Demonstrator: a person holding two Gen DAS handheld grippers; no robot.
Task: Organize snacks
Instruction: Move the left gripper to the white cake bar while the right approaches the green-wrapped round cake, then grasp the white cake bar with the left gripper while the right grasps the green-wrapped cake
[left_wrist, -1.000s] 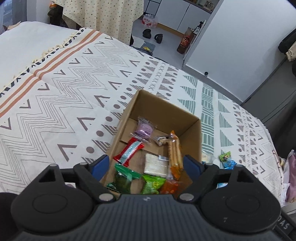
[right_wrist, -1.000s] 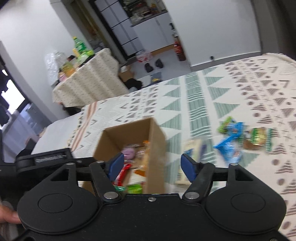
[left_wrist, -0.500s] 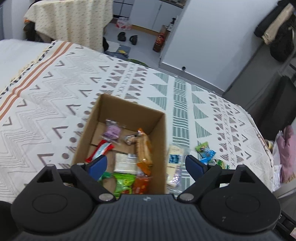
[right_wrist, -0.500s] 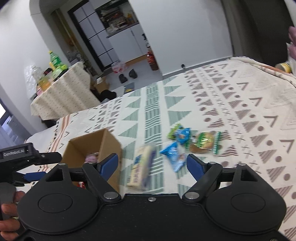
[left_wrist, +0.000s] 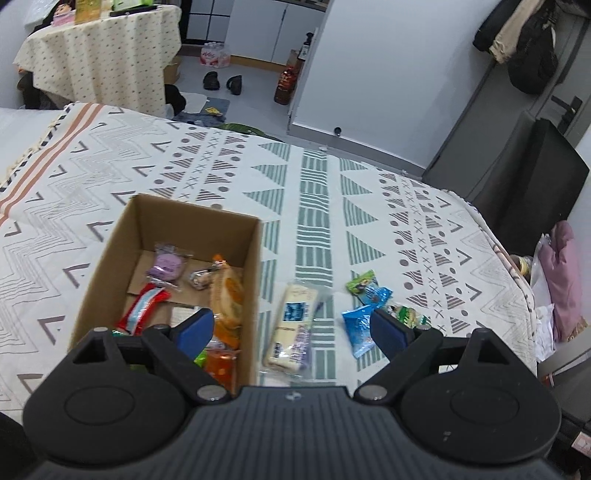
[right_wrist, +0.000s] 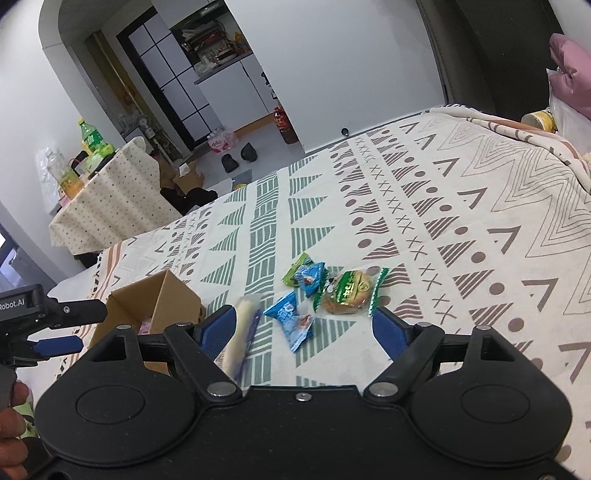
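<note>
Both claws spread wide and empty over a bed with a half-filled snack box

The left claw (left_wrist: 291, 330) hangs released above the cardboard box (left_wrist: 255, 258) on the patterned bedspread (left_wrist: 369, 206), and so does the right claw (right_wrist: 304, 328), nothing gripped in either. Inside the box: a purple candy (left_wrist: 168, 264), a red wrapper (left_wrist: 142, 310), an orange biscuit pack (left_wrist: 229, 295) and some green and orange packs tucked near the front edge. Just beside the box on the bedspread lies a long white cracker pack (left_wrist: 293, 325). Further right, close together, sit two blue packets (right_wrist: 291, 319), a small green one (right_wrist: 293, 273) and a round bun in a green wrapper (right_wrist: 347, 293). A hand (right_wrist: 11, 424) shows at the left edge of the right view.
</note>
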